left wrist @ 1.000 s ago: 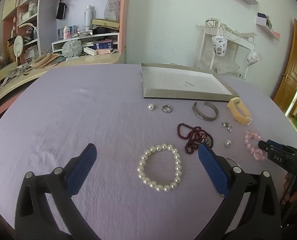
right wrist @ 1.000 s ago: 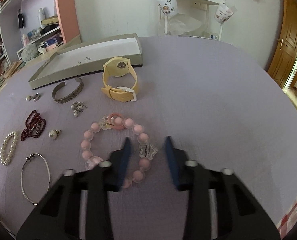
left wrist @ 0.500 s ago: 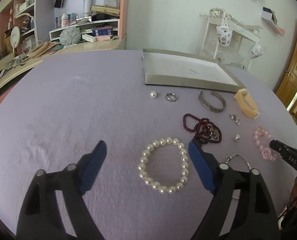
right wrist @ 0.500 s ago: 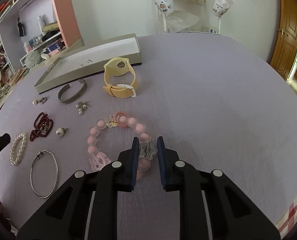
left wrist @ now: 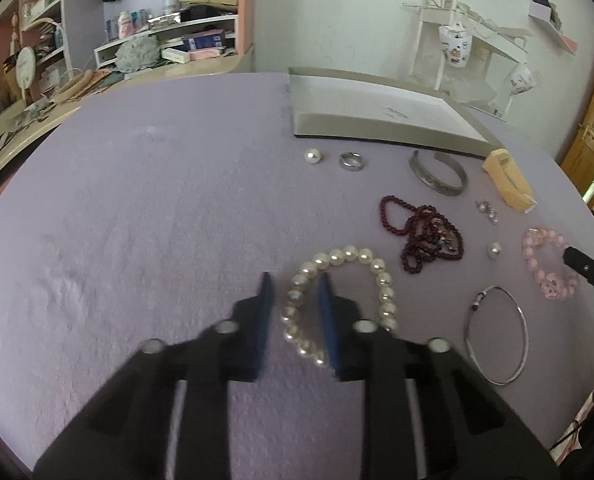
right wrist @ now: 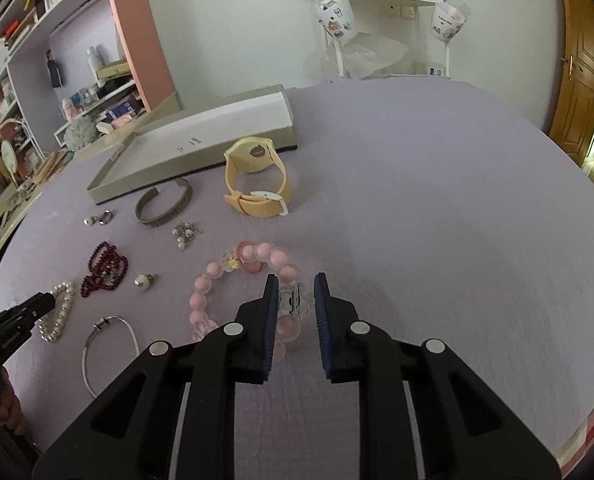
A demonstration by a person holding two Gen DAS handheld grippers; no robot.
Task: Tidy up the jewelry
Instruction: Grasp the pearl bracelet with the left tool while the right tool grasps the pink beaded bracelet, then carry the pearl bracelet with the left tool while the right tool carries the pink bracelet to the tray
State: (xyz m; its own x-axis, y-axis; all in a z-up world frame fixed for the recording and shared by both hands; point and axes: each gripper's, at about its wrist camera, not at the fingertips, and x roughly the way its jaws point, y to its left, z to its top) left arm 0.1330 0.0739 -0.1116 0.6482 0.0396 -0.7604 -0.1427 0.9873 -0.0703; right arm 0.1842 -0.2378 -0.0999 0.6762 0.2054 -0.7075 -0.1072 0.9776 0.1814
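The pearl bracelet (left wrist: 339,300) lay near me on the purple cloth (left wrist: 157,208); my left tongs (left wrist: 295,292) had narrowed round its near-left strand, grip unconfirmed. My right tongs (right wrist: 295,294) bracketed the pink bead bracelet (right wrist: 249,288) at its clear charm, apparently clamped. The open box (left wrist: 377,116) waited far right, presumably their destination.

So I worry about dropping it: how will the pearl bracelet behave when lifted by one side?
The pearl bracelet is separate round beads, so it will probably sag into a hanging loop. The beads look glossy, so they may slip between the left hand-held gripper pads.
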